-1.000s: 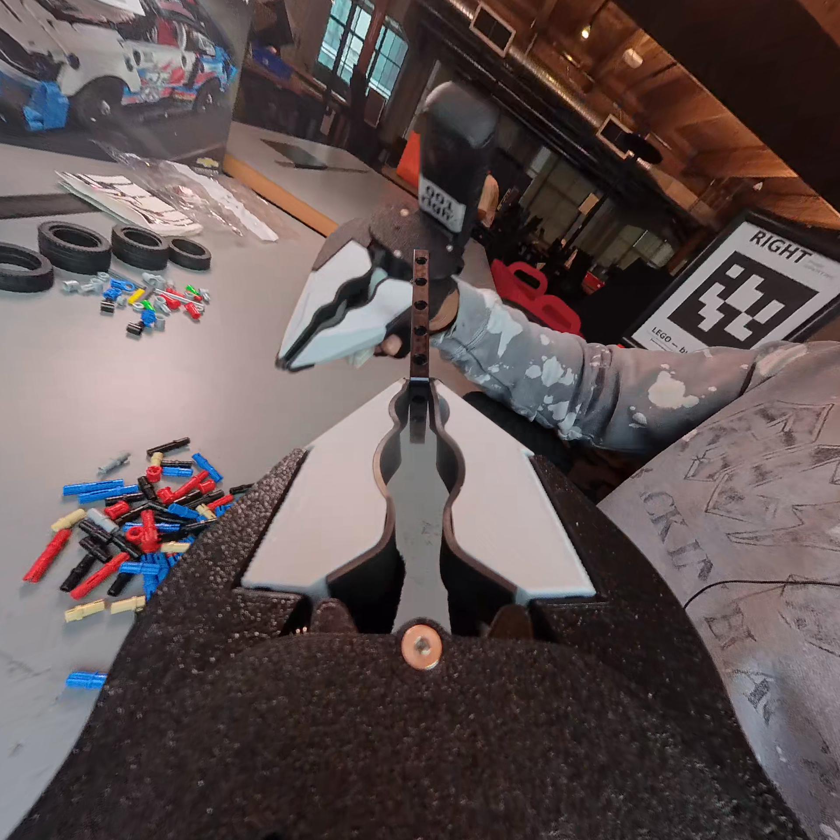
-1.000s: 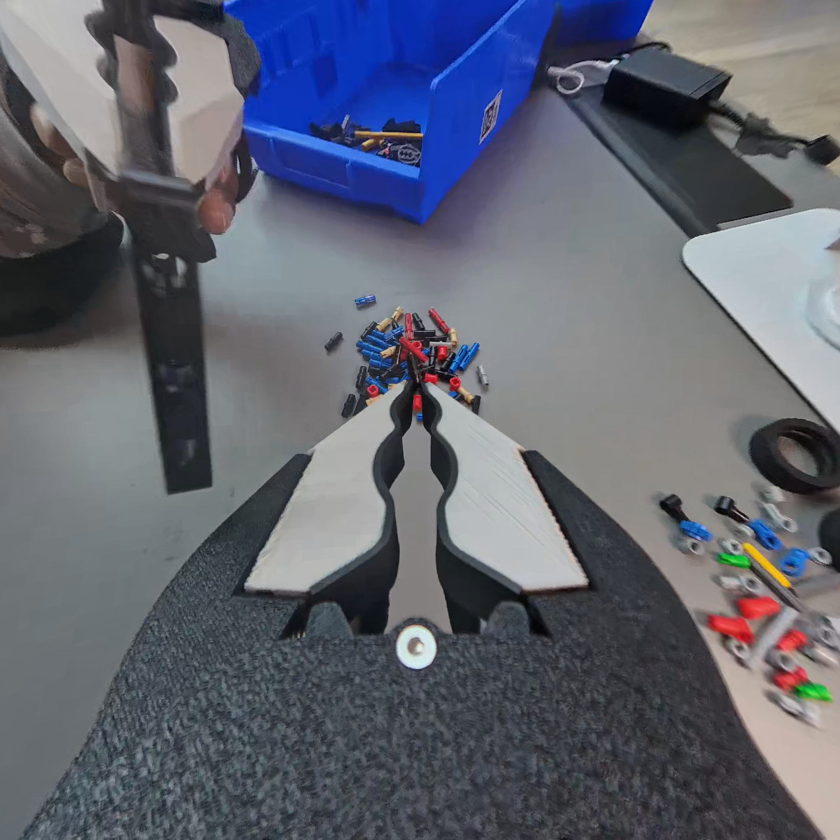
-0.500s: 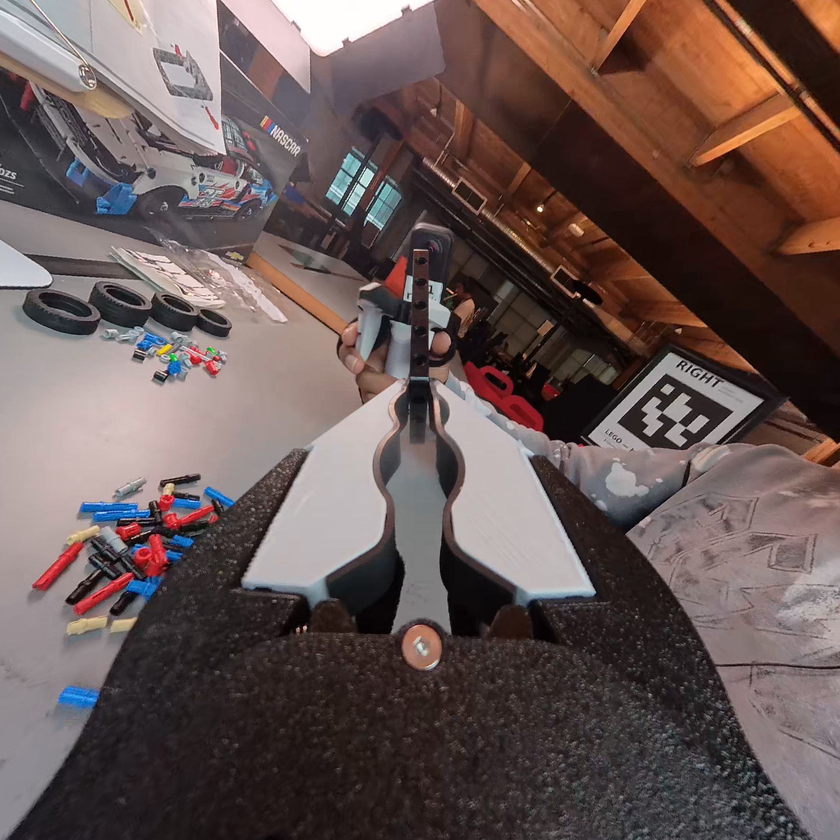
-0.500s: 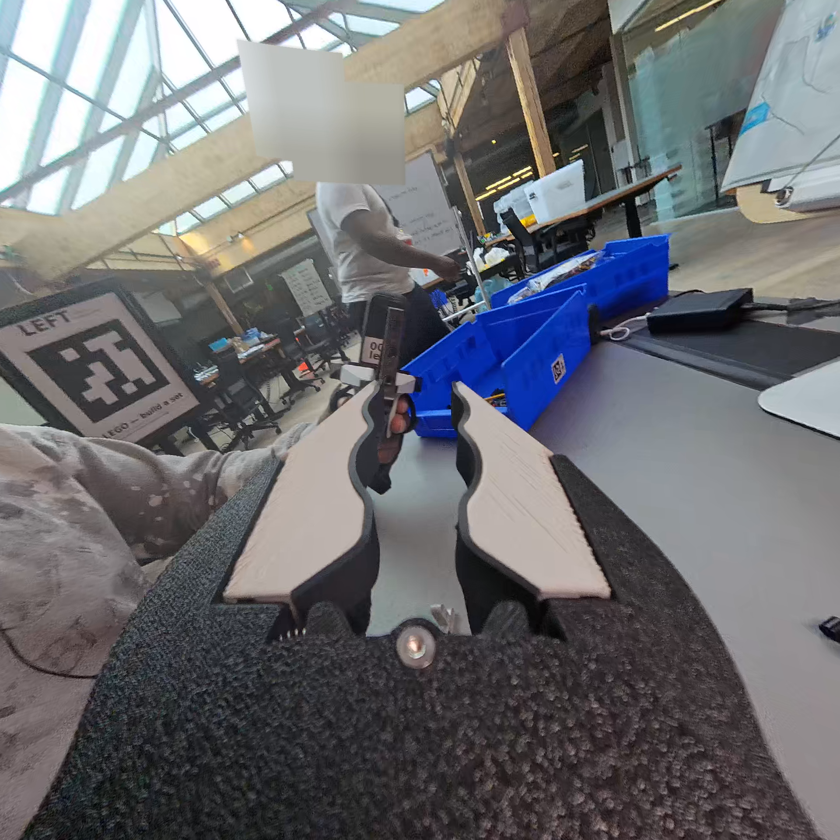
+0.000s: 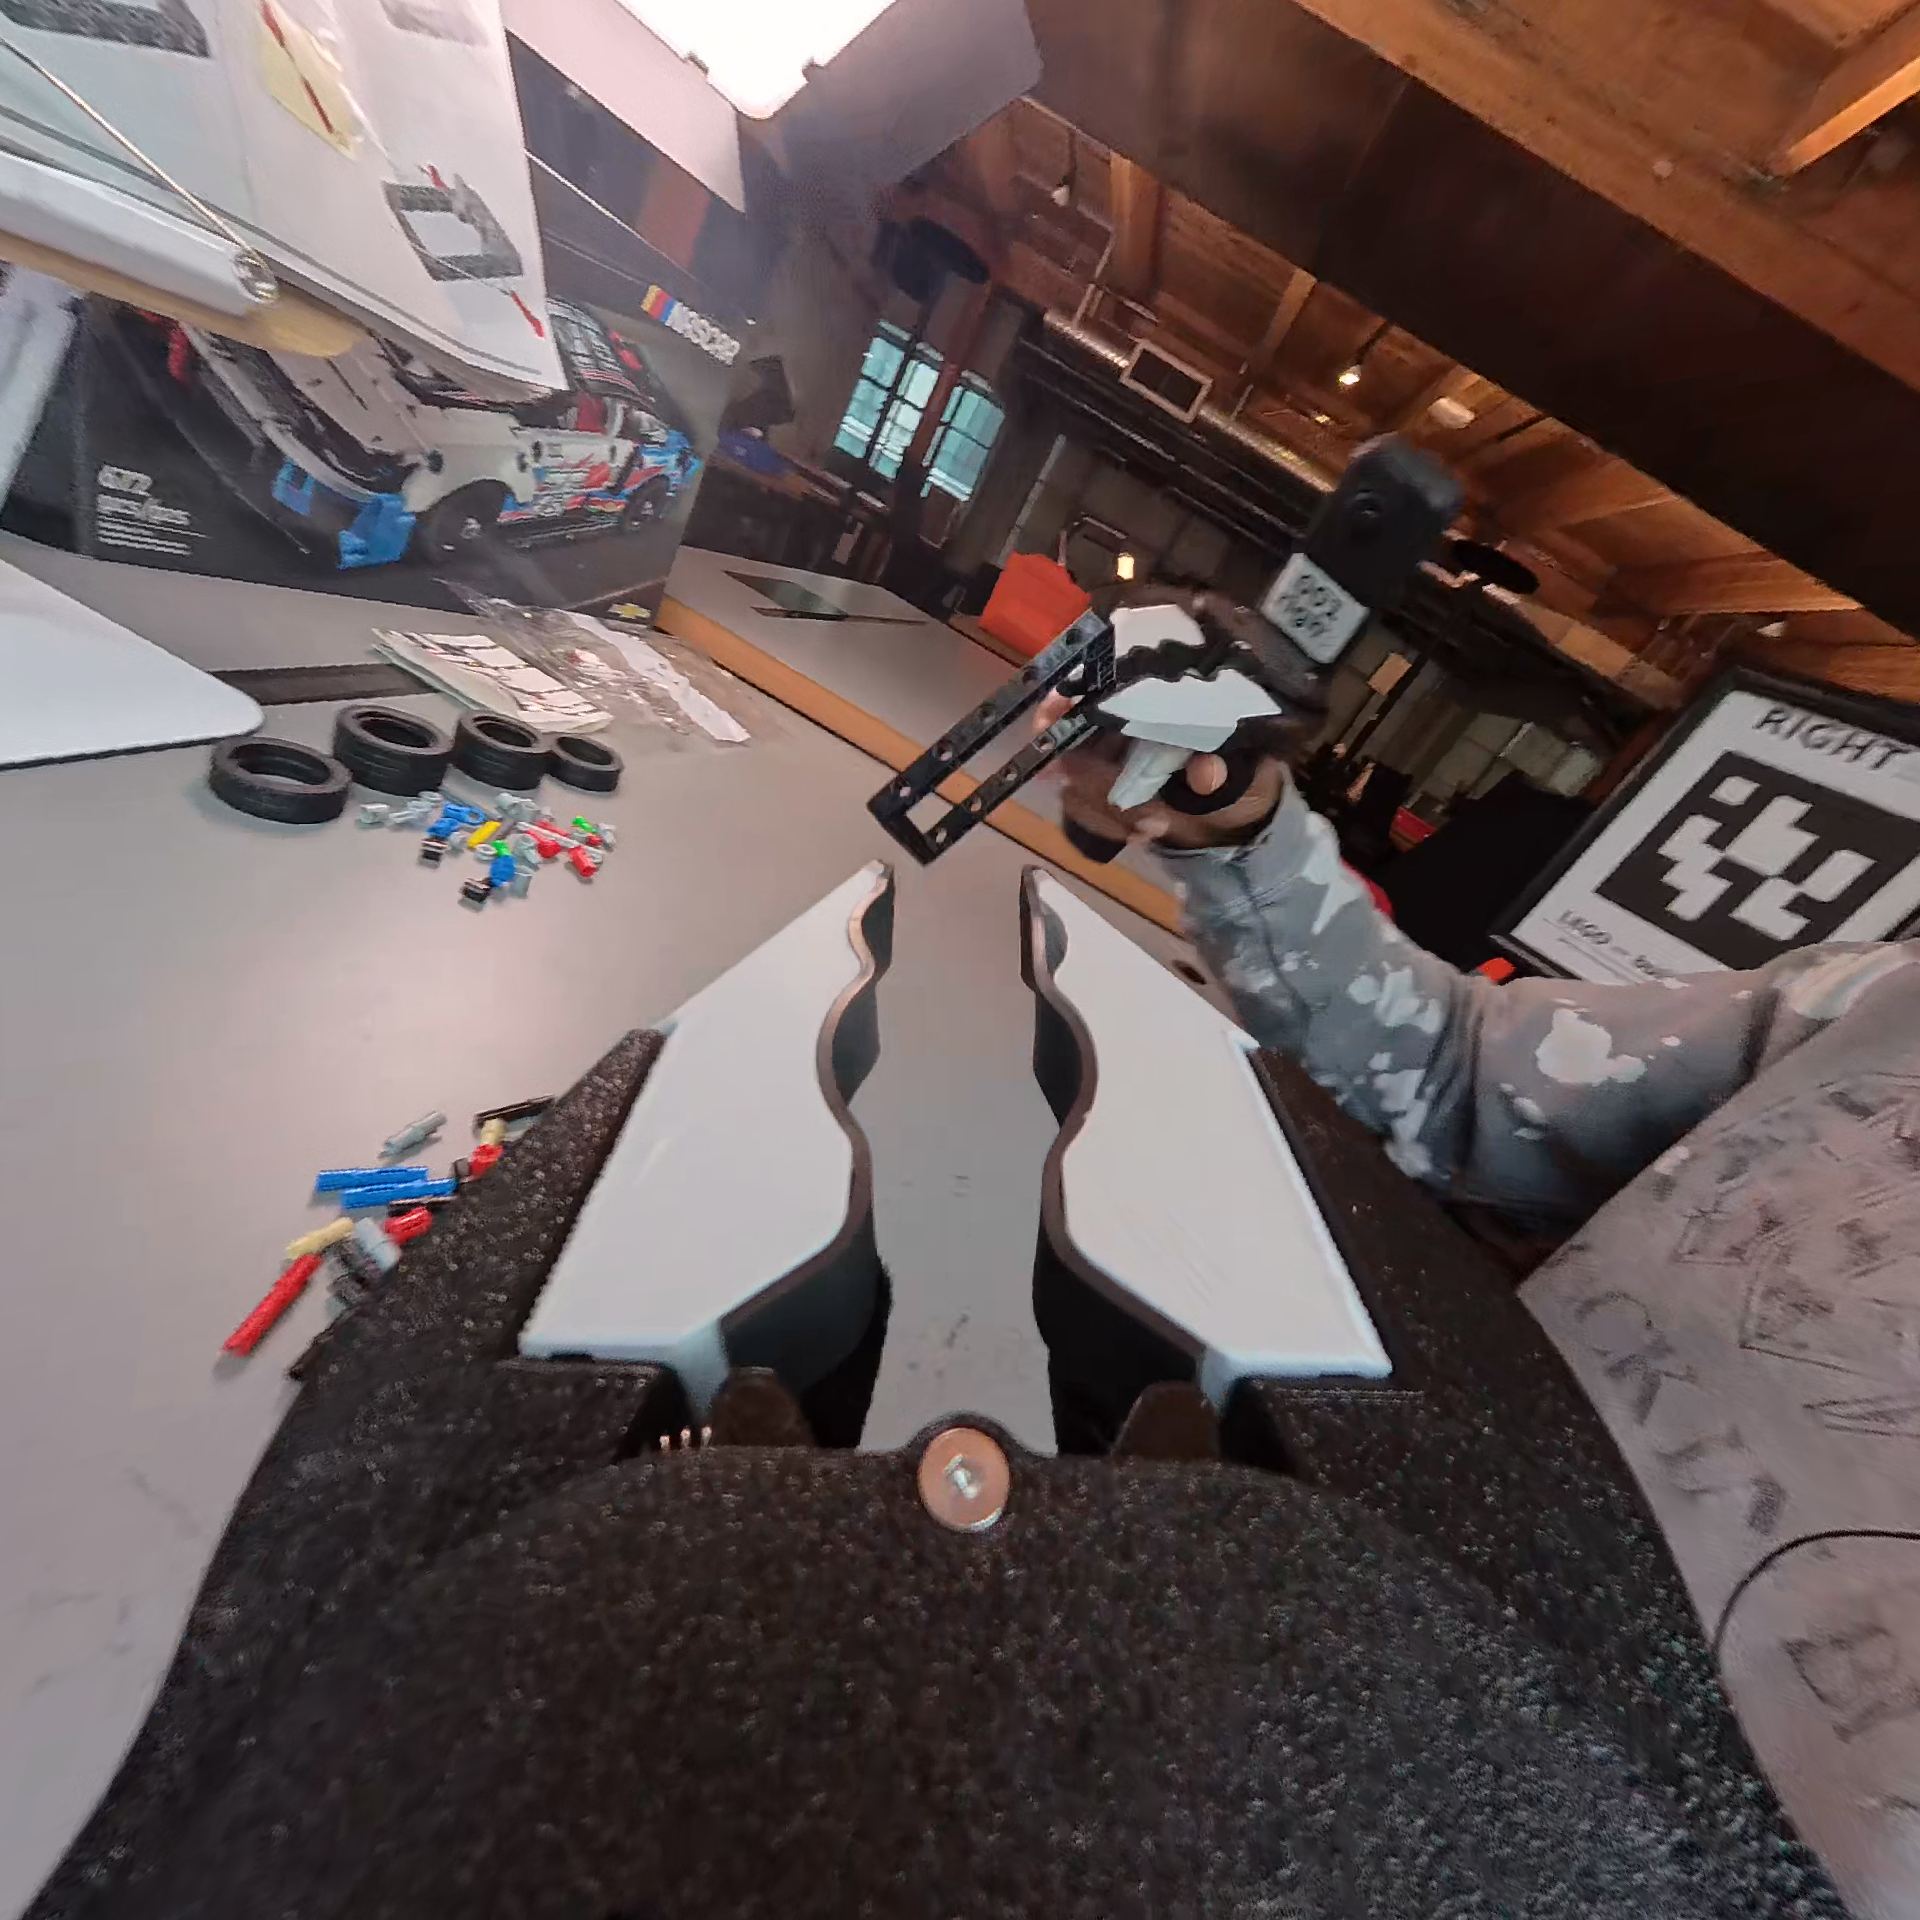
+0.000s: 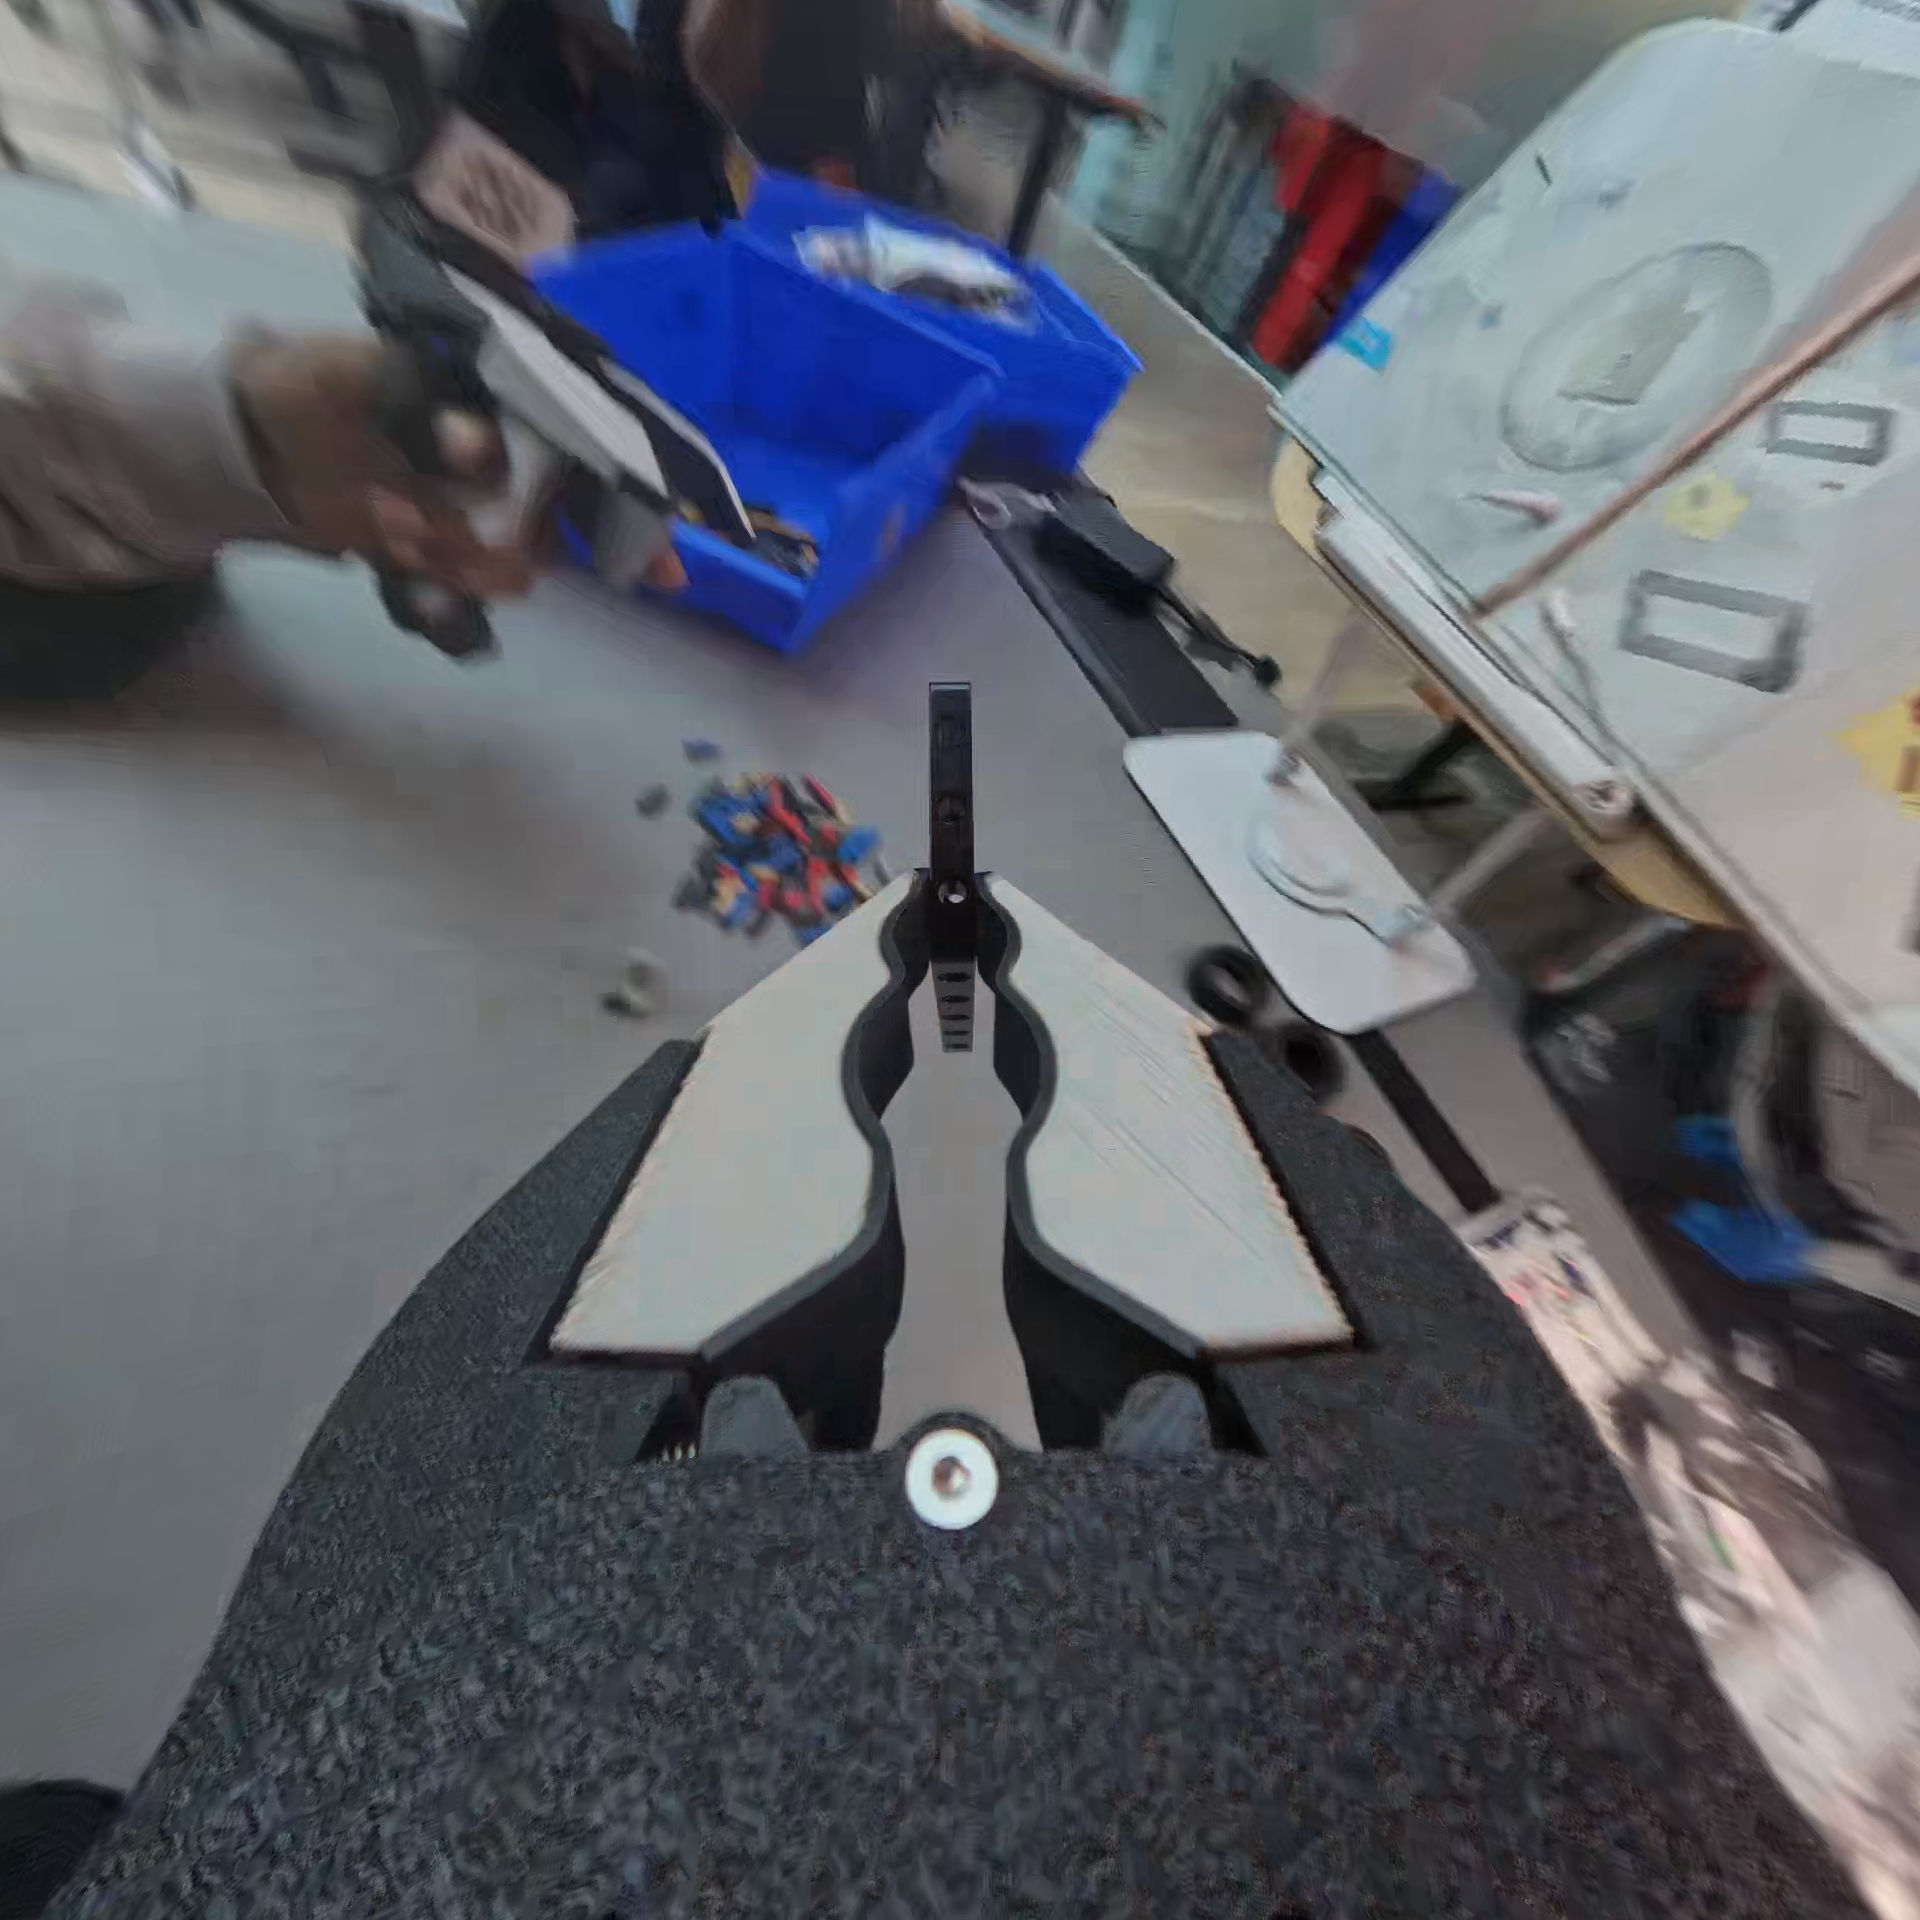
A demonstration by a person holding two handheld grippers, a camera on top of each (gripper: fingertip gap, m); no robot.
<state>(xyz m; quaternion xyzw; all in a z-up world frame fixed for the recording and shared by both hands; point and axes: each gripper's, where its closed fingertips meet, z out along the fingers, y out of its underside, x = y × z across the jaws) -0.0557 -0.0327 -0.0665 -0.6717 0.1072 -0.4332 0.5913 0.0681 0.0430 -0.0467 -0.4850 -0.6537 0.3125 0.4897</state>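
Left gripper [image 5: 956, 883] gapes empty above the grey table [image 5: 208, 987]; right gripper [image 5: 1127, 675] clamps a black frame [image 5: 987, 753]

The left tongs [image 5: 956, 883] are standing with their fingers spread apart and nothing between them, pointing toward the far side of the worktop. The right tongs [image 6: 951, 894] are closing their fingertips on a thin black piece, raised above the worktop. A hand [image 5: 1164, 800] is gripping the right tongs' handle, and its mottled grey sleeve [image 5: 1455, 1039] is reaching in from the right.

Matt grey table [image 5: 187, 997], glossy blue plastic bin [image 6: 831, 353] (blurred), black plastic frame [image 5: 997, 748], rubbery tyres [image 5: 416, 743]
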